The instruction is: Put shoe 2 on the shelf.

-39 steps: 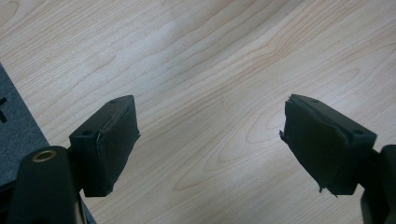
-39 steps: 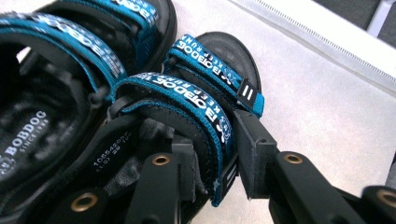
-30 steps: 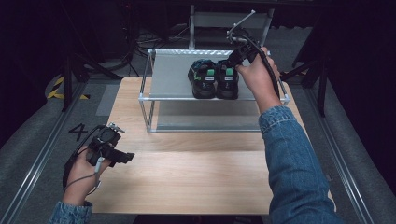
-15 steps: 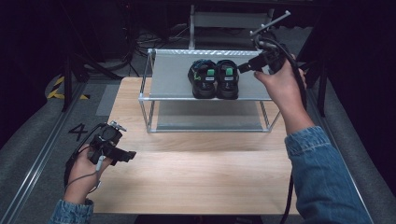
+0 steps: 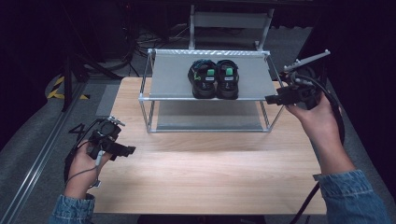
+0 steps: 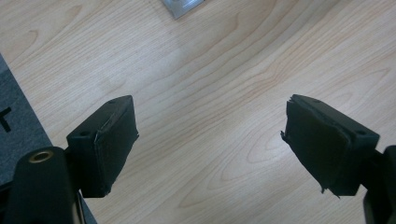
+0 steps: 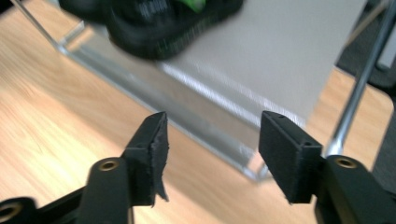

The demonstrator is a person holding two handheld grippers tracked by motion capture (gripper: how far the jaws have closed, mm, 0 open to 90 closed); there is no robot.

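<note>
A pair of black shoes [image 5: 214, 78] with green tabs stands side by side on the top shelf of a metal rack [image 5: 168, 79]. My right gripper [image 5: 270, 99] hovers just off the rack's right front corner, pointing left, well apart from the shoes. Its jaws have just been opening and nothing is between them. In the right gripper view the gripper [image 7: 212, 140] faces the grey shelf [image 7: 280, 56], with the blurred shoes [image 7: 154, 23] at the top. My left gripper [image 5: 125, 150] rests low over the table's left side. In its own view this gripper [image 6: 210, 144] is open over bare wood.
The wooden table [image 5: 210, 177] carries the rack at its far half. A rack foot [image 6: 182, 7] shows at the top of the left gripper view. A pale metal frame [image 5: 231, 21] and cables lie behind the rack. Dark floor surrounds the table.
My right hand has drawn away from the shoes, moving right and nearer, off the shelf to its right corner, with its jaws spreading. The shoes stay on the shelf. The left hand kept still.
</note>
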